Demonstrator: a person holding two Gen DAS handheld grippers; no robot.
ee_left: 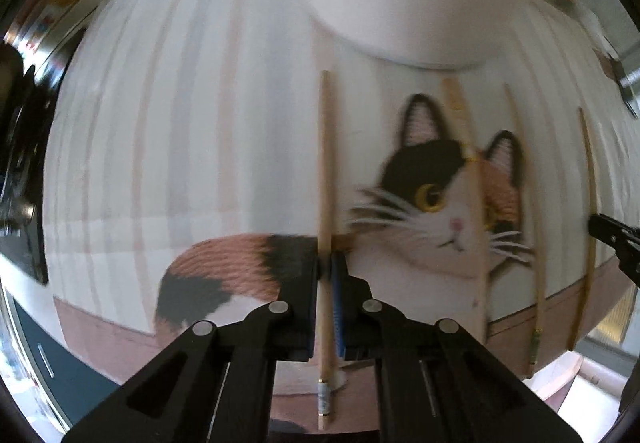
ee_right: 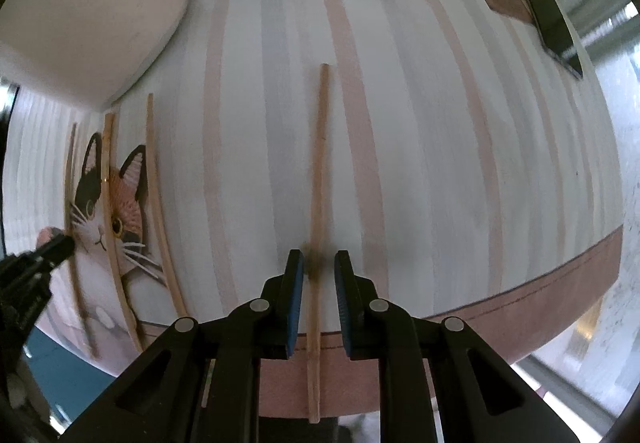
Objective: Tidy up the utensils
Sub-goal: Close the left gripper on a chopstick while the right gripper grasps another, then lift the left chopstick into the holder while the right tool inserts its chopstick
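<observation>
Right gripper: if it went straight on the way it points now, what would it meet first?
The chopstick lying between the open fingers of the right gripper; beyond its tip only striped placemat shows, though depth is unclear.

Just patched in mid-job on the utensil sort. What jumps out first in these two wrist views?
The calico cat printed on the striped placemat grabs the eye first, with loose chopsticks lying across its face. In the left wrist view, the left tongs are shut on a wooden chopstick right beside the cat. In the right view, the right tongs stand open, straddling a lone chopstick on the bare stripes.
</observation>
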